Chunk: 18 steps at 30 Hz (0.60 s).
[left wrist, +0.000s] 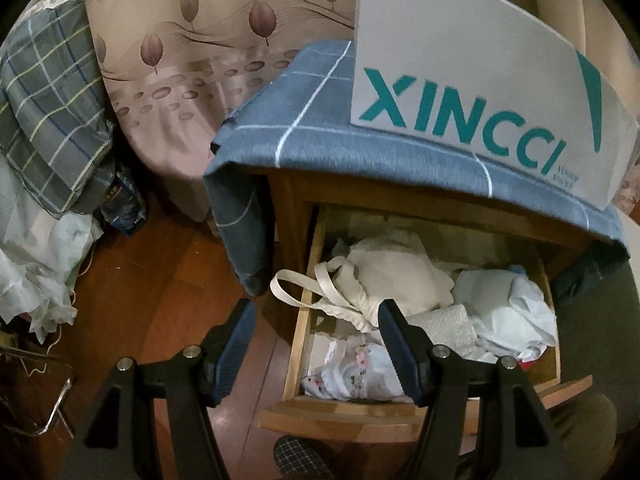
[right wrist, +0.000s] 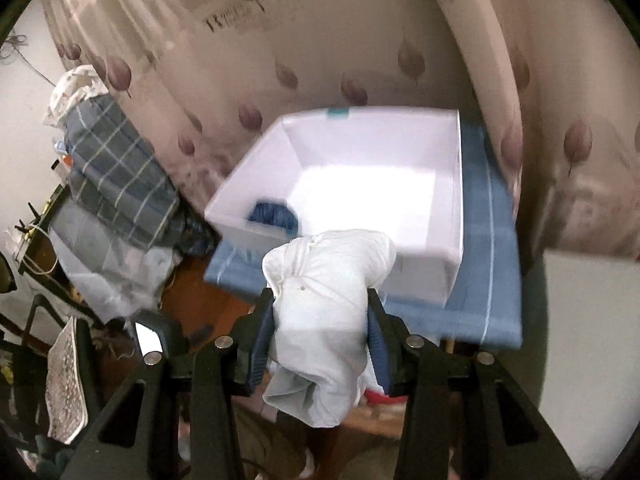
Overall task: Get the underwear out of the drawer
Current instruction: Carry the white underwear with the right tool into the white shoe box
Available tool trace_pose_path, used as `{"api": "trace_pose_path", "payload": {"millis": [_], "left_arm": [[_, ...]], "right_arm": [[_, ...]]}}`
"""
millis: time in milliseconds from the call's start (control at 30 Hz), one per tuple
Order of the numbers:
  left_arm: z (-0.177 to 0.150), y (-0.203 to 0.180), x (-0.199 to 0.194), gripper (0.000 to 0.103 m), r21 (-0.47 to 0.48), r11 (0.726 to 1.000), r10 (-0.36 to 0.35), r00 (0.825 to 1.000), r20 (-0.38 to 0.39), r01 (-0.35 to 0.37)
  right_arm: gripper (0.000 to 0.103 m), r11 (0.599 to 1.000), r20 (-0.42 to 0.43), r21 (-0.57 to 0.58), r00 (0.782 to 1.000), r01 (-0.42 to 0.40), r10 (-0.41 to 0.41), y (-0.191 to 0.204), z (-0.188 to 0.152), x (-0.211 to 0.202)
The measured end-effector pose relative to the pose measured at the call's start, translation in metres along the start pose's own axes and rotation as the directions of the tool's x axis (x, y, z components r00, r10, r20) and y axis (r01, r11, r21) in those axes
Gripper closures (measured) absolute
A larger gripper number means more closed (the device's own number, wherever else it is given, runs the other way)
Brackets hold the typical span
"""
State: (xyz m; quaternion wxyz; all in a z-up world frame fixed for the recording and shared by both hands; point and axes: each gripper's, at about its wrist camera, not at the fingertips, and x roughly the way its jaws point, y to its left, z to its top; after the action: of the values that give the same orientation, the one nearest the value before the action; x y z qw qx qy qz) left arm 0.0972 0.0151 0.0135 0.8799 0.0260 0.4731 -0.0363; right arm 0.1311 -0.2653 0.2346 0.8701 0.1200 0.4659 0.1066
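Right tongs (right wrist: 320, 312) were clamped on a bundle of white underwear (right wrist: 324, 280), lifted clear and held just short of the white box (right wrist: 456, 200), where something blue (right wrist: 276, 214) already lay in the near corner. Left tongs (left wrist: 316, 320) stood open and empty over the open drawer (left wrist: 304, 320), above a cream strapped garment (left wrist: 380, 276) among other pale clothing. The step in hand looked like carrying the bundle to the box; next it would need moving over the rim and releasing.
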Motion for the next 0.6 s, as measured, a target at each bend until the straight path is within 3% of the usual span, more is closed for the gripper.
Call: {"api": "trace_pose_path", "payload": {"millis": [267,600], "left_arm": [[-0.006,-0.003,0.006,0.038,0.007,1.0,0.018,1.0,0.004,-0.018],[-0.009,0.008,0.016,0.038,-0.06,0.998,0.015,0.999,-0.031,-0.017]], "right_arm": [[0.063,0.99,0.051,-0.053,0.99,0.133,-0.13,-0.002,0.053,0.026],[0.063,0.97,-0.055,-0.062,0.969,0.236,-0.239,-0.024,0.064,0.108]]}}
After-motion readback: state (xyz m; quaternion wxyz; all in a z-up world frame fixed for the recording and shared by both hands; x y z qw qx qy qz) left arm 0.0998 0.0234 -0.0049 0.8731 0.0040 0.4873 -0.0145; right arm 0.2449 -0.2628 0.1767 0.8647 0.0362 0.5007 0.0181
